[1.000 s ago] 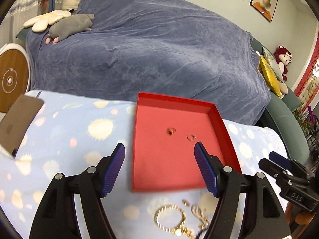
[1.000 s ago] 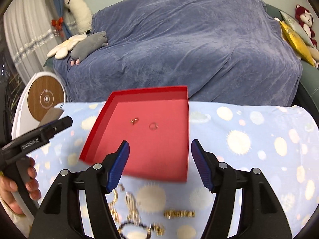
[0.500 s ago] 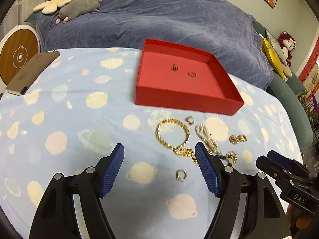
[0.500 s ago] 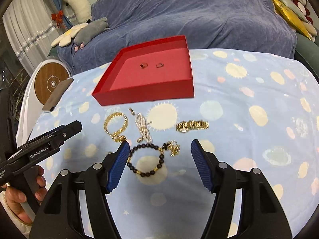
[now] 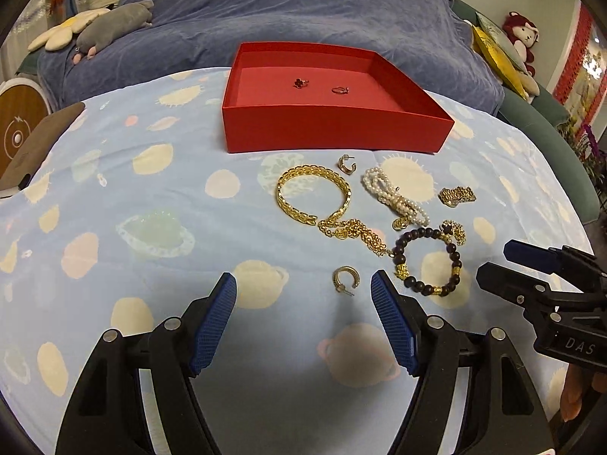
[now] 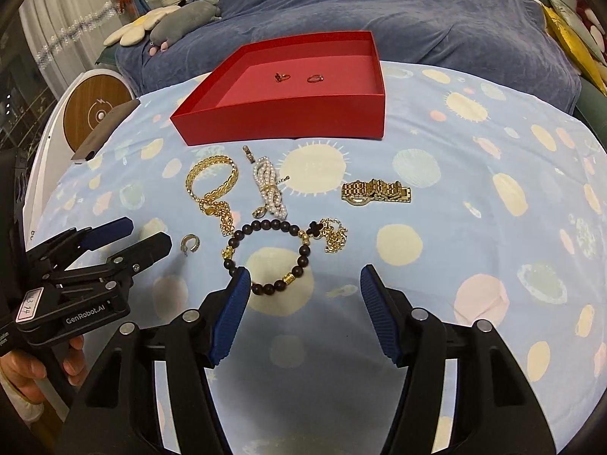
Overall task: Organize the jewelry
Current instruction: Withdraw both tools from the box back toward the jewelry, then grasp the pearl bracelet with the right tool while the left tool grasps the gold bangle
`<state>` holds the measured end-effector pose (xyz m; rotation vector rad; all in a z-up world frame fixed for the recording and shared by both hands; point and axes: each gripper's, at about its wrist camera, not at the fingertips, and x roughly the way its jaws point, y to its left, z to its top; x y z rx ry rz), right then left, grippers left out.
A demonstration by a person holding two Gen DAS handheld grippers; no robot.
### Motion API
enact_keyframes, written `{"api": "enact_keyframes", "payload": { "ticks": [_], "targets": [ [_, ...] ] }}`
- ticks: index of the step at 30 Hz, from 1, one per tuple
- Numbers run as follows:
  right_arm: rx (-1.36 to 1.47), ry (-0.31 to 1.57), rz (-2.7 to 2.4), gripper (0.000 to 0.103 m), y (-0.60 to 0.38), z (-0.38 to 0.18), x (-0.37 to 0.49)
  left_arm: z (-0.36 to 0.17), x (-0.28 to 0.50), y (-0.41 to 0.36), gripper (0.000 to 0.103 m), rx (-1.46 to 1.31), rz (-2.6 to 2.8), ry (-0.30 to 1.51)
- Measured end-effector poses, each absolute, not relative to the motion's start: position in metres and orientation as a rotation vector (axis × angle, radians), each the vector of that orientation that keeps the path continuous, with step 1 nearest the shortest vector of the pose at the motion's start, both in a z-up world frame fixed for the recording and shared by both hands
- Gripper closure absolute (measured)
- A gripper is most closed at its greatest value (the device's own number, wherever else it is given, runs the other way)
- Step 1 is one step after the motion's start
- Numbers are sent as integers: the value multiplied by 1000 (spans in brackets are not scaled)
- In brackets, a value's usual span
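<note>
A red box [image 5: 334, 129] [image 6: 288, 125] stands on the blue patterned cloth with two small rings [image 5: 301, 83] [image 6: 315, 77] inside. In front of it lie a gold bracelet [image 5: 313, 197] [image 6: 212, 182], a pearl strand [image 5: 394, 197] [image 6: 269, 185], a gold watch [image 5: 457, 195] [image 6: 375, 191], a dark bead bracelet [image 5: 428, 259] [image 6: 267, 256], a gold chain [image 6: 332, 237] and two gold hoop earrings [image 5: 345, 278] [image 5: 346, 164]. My left gripper [image 5: 303, 322] is open and empty, just short of the near earring. My right gripper [image 6: 303, 313] is open and empty, just short of the bead bracelet.
A sofa under a blue-grey cover [image 5: 303, 11] stands behind the table, with plush toys [image 5: 114, 26] on its left. A brown phone-like slab [image 5: 34, 148] lies at the cloth's left edge. A round wooden-topped device [image 6: 95, 113] stands to the left.
Both grippers have pulled back and tipped down from the red box toward the loose jewelry. The jewelry now fills both views. Both stay open.
</note>
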<state>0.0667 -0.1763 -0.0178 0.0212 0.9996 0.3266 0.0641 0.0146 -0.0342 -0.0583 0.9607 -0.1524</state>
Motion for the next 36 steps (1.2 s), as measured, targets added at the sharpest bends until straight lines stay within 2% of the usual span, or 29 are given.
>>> {"api": "enact_keyframes", "payload": {
  "ticks": [4,13,20,23,26,27,36],
  "targets": [
    [15,1013,327,44,-175,-24,68,-41,64,16,32,-48,-138,979],
    [53,971,364,57,-153,-17,104,-31,87,23,32,-129,-90,961],
    [34,999,365,68,-133,-35,130,-34,95,20,32,-136,-107,969],
    [17,1004,355,70,-128,-40,139,-40,99,23,32,-144,-110,983],
    [-4,999,348,78,-126,-42,142,-43,105,27,32,-162,-112,988],
    [-14,1000,355,87,-124,-42,142,-43,107,28,32,-166,-113,991],
    [-11,953,346,88,-135,-23,129,-46,120,16,32,-163,-134,982]
  ]
}}
